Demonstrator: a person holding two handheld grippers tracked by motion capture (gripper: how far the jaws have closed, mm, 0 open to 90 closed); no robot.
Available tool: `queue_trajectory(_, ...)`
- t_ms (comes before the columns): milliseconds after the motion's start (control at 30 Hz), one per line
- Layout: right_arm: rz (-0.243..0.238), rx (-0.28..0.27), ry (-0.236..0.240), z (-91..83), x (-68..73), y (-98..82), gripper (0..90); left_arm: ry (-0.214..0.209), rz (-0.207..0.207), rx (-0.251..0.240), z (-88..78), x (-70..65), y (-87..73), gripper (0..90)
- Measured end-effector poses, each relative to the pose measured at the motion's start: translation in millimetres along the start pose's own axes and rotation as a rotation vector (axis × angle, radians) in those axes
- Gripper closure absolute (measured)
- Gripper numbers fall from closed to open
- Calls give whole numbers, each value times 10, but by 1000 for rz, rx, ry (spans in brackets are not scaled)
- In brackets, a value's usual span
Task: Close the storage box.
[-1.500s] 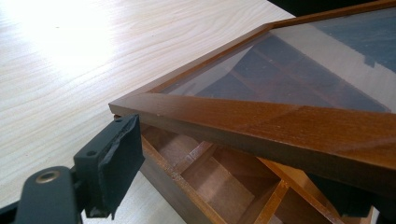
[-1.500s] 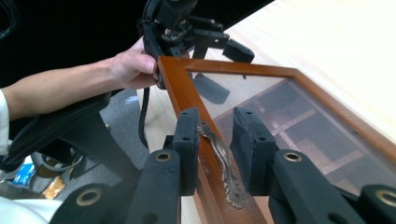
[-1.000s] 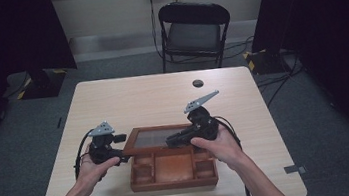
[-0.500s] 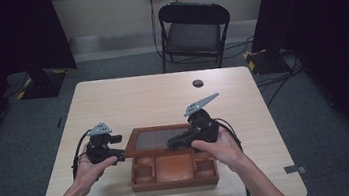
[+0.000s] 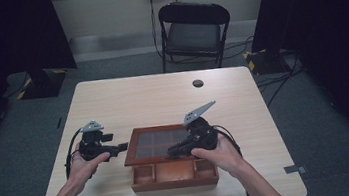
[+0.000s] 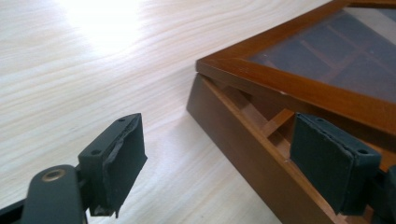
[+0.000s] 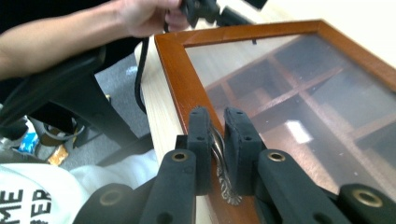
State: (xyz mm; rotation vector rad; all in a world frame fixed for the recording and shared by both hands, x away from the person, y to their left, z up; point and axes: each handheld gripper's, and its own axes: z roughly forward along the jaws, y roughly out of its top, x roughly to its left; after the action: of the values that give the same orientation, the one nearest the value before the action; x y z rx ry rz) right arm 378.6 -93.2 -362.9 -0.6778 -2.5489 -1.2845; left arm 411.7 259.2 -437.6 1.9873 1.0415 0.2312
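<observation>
My right gripper (image 7: 218, 154) is clamping the metal handle (image 7: 223, 175) on the glass lid (image 5: 160, 142), holding it raised at a tilt over the wooden compartment box (image 5: 174, 174), which is sitting near-centre on the table (image 5: 138, 102). My left gripper (image 6: 224, 163) is gaping wide, gripping nothing, jaws straddling the box's left corner.

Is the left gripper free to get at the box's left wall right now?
Probably yes: the left gripper is open, the box wall sits between its jaws, nothing in between.
</observation>
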Motion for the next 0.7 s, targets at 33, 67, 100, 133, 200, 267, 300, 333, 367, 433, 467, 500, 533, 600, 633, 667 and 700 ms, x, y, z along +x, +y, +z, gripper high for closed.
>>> queue_trajectory(33, 0, 5, -2, 19, 3, -18, 816, -1, 1, -1, -2, 3, 1, 178)
queue_trajectory(67, 0, 12, 1, 36, 2, -37, 816, 1, 3, -2, -2, 2, 3, 178)
queue_trajectory(100, 2, 19, 0, 53, 5, -56, 816, 0, 5, -5, -3, 5, 7, 178)
queue_trajectory(133, -1, 24, -3, 69, 7, -74, 817, 3, 4, -6, -11, 4, 10, 178)
queue_trajectory(200, 1, 35, -1, 106, 1, -108, 817, 6, 1, -10, -18, 6, 10, 178)
queue_trajectory(267, -2, 47, -5, 142, 0, -145, 817, 8, -1, -6, -17, 18, 8, 178)
queue_trajectory(300, -6, 57, -6, 159, 3, -161, 818, 10, -4, -5, -17, 20, 8, 178)
queue_trajectory(333, -6, 65, -9, 176, 2, -176, 818, 13, -3, -5, -20, 24, 8, 179)
queue_trajectory(367, -4, 70, -7, 191, 1, -190, 818, 15, -5, -4, -22, 27, 8, 180)
queue_trajectory(433, -5, 78, -2, 220, -8, -217, 819, 17, -4, -7, -28, 40, 10, 179)
queue_trajectory(467, -2, 84, 2, 235, -12, -231, 819, 18, -10, -9, -30, 43, 10, 180)
queue_trajectory(500, -4, 90, 2, 254, -14, -243, 820, 17, -9, -9, -37, 51, 11, 180)
queue_trajectory(533, -5, 102, -2, 268, -12, -250, 820, 16, -13, -14, -41, 56, 9, 180)
queue_trajectory(600, -10, 112, -6, 296, -16, -272, 820, 17, -18, -14, -48, 62, 7, 180)
queue_trajectory(633, -5, 115, -1, 316, -24, -290, 820, 20, -17, -13, -50, 65, 7, 180)
queue_trajectory(667, -6, 122, -2, 334, -32, -308, 821, 19, -17, -14, -49, 69, 7, 180)
queue_trajectory(700, -2, 130, 2, 356, -41, -328, 821, 21, -20, -13, -52, 69, 7, 180)
